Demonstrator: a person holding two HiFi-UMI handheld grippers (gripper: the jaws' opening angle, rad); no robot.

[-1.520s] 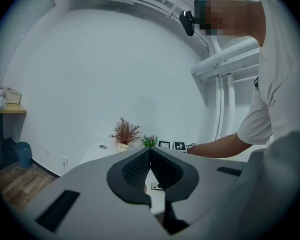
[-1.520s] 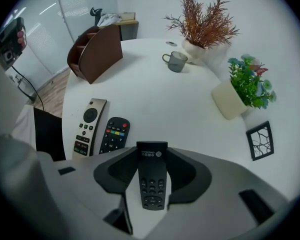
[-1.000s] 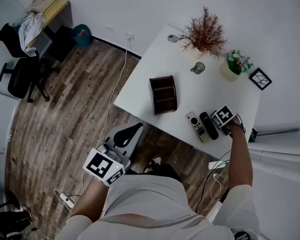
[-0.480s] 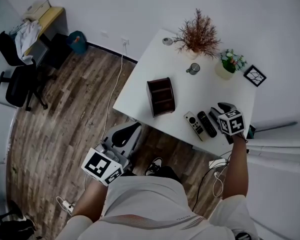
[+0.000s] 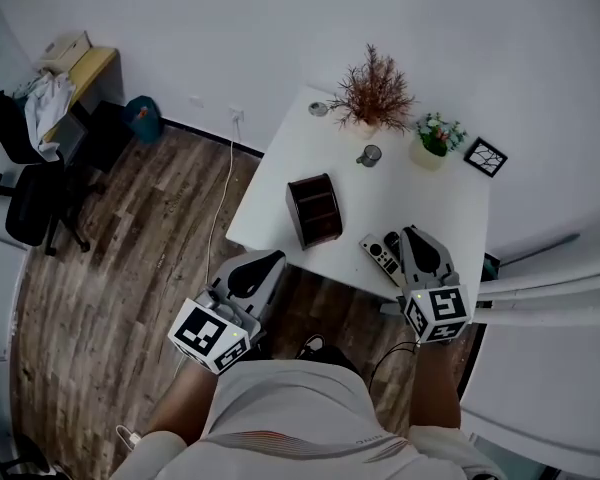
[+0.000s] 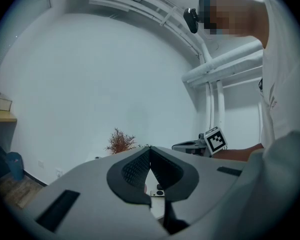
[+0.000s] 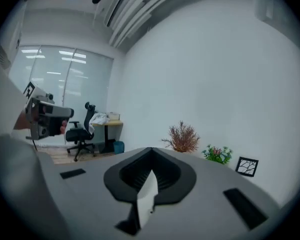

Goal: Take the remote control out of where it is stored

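Note:
Two remotes lie side by side near the front of the white table [image 5: 310, 158]: a pale grey remote [image 5: 377, 256] and a black remote [image 5: 392, 242]. The black one is partly covered by my right gripper [image 5: 412, 232], which hovers over the table's front right with its jaws shut and nothing between them. In the right gripper view the right gripper [image 7: 151, 149] points across the table at the far wall. A dark brown organizer [image 5: 314, 210] stands left of the remotes. My left gripper [image 5: 273, 258] is shut and empty, held off the table's front edge over the floor.
At the back of the table stand a dried plant [image 5: 372, 90], a small cup [image 5: 370, 154], a flower pot [image 5: 432, 138] and a picture frame [image 5: 484, 156]. Off to the left are an office chair [image 5: 25, 203], a desk [image 5: 85, 68] and a cable on the wooden floor.
My right gripper has drawn back from beside the black remote towards the person and its jaws have shut. The left gripper has barely moved.

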